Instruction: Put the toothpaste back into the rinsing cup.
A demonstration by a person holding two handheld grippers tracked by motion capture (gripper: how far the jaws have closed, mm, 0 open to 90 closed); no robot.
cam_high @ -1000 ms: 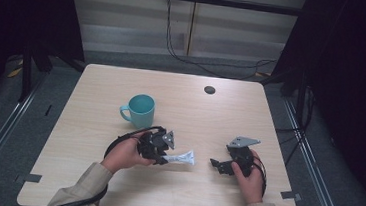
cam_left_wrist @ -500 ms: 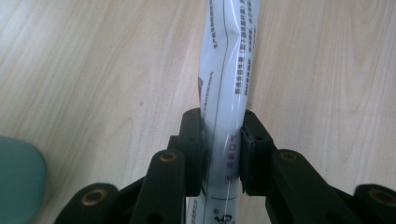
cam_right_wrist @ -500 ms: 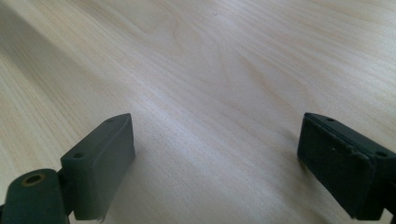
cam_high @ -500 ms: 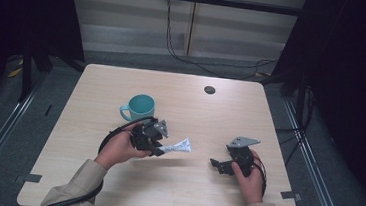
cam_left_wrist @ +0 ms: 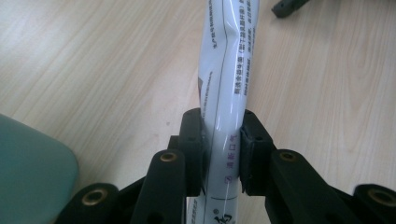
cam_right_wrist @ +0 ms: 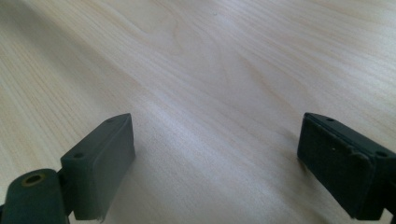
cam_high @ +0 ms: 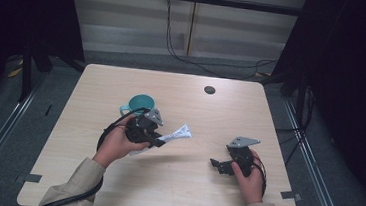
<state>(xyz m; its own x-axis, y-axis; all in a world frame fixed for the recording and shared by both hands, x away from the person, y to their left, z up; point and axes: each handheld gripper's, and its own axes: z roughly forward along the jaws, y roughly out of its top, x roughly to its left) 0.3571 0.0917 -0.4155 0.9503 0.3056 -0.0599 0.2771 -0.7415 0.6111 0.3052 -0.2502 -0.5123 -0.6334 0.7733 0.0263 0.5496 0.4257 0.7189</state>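
- Right hand-held gripper (cam_high: pixel 221 165): rests low over the tabletop (cam_high: pixel 188 194) near the right part of the near edge, jaws spread wide with only bare wood between them.
- Left hand-held gripper (cam_high: pixel 160 140): left of centre, jaws clamped on a white tube (cam_left_wrist: pixel 223 84) with printed text.
- White tube: held clear of the tabletop, free end pointing toward the right edge and slightly to the far side.
- Teal mug (cam_high: pixel 139 104): stands just beyond the left hand-held gripper.
- Dark round disc (cam_high: pixel 209 90): near the far edge.
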